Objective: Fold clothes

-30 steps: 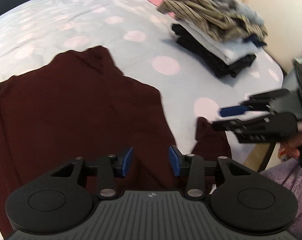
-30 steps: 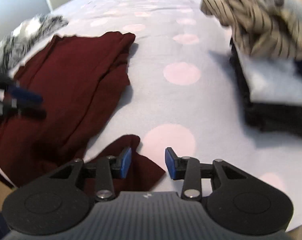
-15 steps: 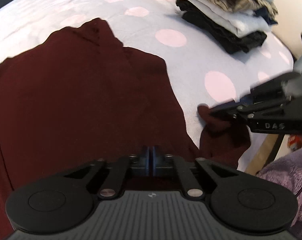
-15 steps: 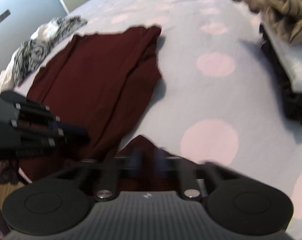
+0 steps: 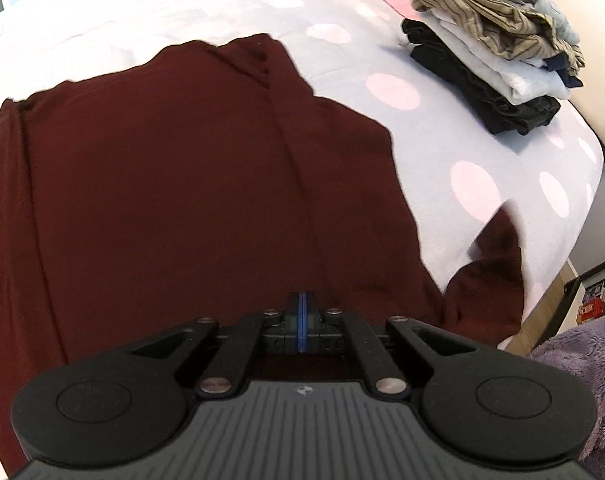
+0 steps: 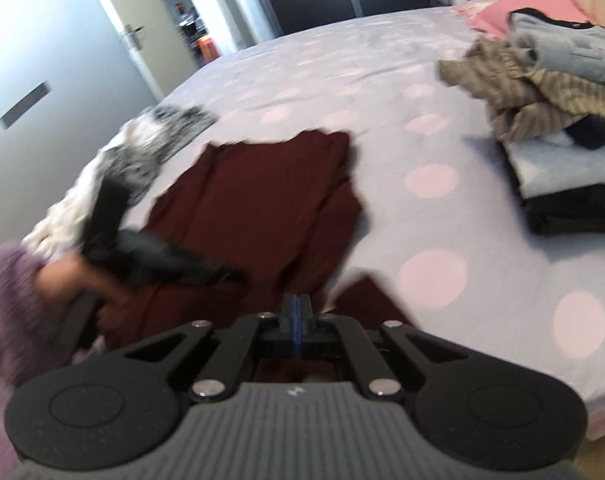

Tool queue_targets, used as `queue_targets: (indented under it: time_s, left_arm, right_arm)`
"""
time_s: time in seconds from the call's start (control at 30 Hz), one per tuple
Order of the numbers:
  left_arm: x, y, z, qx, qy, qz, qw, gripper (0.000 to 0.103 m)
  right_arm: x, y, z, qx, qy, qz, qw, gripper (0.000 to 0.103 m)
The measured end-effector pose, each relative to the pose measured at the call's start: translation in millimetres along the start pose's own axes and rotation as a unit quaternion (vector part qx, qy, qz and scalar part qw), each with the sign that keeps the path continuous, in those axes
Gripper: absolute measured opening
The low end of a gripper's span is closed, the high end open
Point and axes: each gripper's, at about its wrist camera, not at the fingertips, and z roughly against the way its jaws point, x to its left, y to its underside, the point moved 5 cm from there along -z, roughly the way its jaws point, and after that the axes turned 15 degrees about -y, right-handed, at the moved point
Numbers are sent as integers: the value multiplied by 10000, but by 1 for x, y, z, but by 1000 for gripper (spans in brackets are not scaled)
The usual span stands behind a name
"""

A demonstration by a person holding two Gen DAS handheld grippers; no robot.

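Both pairs of fingers are pressed together, their blue pads meeting with no gap. Those of the left gripper (image 5: 301, 312) sit low over the near hem of the maroon garment (image 5: 174, 200), and the dark cloth runs right up under the tips; a pinch of fabric between the pads cannot be made out for certain. Those of the right gripper (image 6: 297, 320) are likewise closed at the garment's near edge, where a dark red corner (image 6: 366, 300) rises beside the tips, though this view is blurred and whether cloth is caught there is unclear.

In the right wrist view the left gripper shows as a dark blurred shape over the cloth, held by a hand (image 6: 68, 280) coming out of a fuzzy purple sleeve (image 6: 6, 300).

Beyond the fingers the maroon garment lies spread mostly flat on the bedspread (image 5: 422, 152), pale lilac with pink dots, with a loose flap (image 5: 494, 264) standing up at its right near corner by the bed's edge.

Farther off to the right sits a stack of folded clothes (image 5: 498, 48), black at the bottom, white above, with a striped olive piece on top. A black-and-white patterned garment (image 6: 142, 152) lies at the bed's left edge. Behind it stand a grey wall and a door (image 6: 142, 32) with a handle.
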Motion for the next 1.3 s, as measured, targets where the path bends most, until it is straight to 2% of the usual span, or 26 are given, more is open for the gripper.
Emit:
queue_targets:
  time_s: [0.07,0.13,0.17,0.2,0.23,0.27,0.3,0.33,0.4,0.43,0.47,0.57,0.63,0.7,0.77,0.8,0.83,0.87,1.0,1.13,1.3]
  left_arm:
    - [6,2,1,-8,-26,88,10000,0]
    - [10,2,4,-13,70,210,9998,0]
    - [9,1,6,-9,146,256,9996,0]
    - [9,1,8,-15,209,300,9993,0]
    - [7,0,12,-47,236,322,9992,0]
    - [4,-1,16,-80,259,289,9992,0]
    - [0,-3,19,-114,287,228,9993,0]
    - [-4,-4,23,-146,319,170,9992,1]
    - [-12,-6,28,-186,382,86,9991,9]
    - [-17,-7,28,-190,391,51,9990,18]
    - [-21,-8,28,-195,400,17,9990,23]
    - [-34,-9,23,-141,312,-149,9993,23]
    - [-41,-8,16,-82,230,-287,9993,23]
    - [-45,-6,6,10,154,-381,9992,19]
    - [-46,-3,-2,103,129,-405,9990,7]
    - [-45,-2,-5,143,129,-393,9990,5]
    - [-43,-1,-7,157,128,-363,9991,3]
    - [-40,0,-7,155,146,-316,9993,0]
    - [-26,3,-6,169,237,-55,9996,0]
    - [-12,3,-2,211,348,220,9989,0]
    - [-3,-2,13,151,439,338,9983,1]
  right_arm:
    - [19,15,-6,343,-275,64,9990,0]
    - [29,26,-14,606,-193,208,9978,1]
    - [33,31,-18,718,-104,282,9970,4]
    - [31,33,-22,769,76,335,9964,12]
    - [24,31,-26,762,310,329,9961,32]
    - [16,29,-29,716,503,282,9958,42]
    - [7,25,-31,656,633,231,9956,43]
    - [-1,21,-34,610,727,184,9953,43]
    - [-15,14,-40,531,898,96,9945,43]
    - [-23,10,-44,499,1007,86,9936,43]
    - [-31,6,-48,481,1129,76,9924,43]
    - [-57,-5,-60,445,1453,-35,9884,43]
    - [-72,-10,-69,433,1466,-216,9880,43]
    - [-86,-11,-77,483,1491,-378,9869,43]
    - [-95,-9,-85,568,1449,-514,9865,36]
    - [-99,-7,-88,585,1360,-588,9872,16]
    - [-101,-6,-89,572,1250,-656,9883,8]
    - [-99,-5,-87,527,1172,-683,9894,8]
    - [-68,-10,-60,217,1027,-502,9932,7]
    - [-9,-7,-24,29,437,-202,9988,7]
    - [60,23,-17,538,-195,273,9980,7]
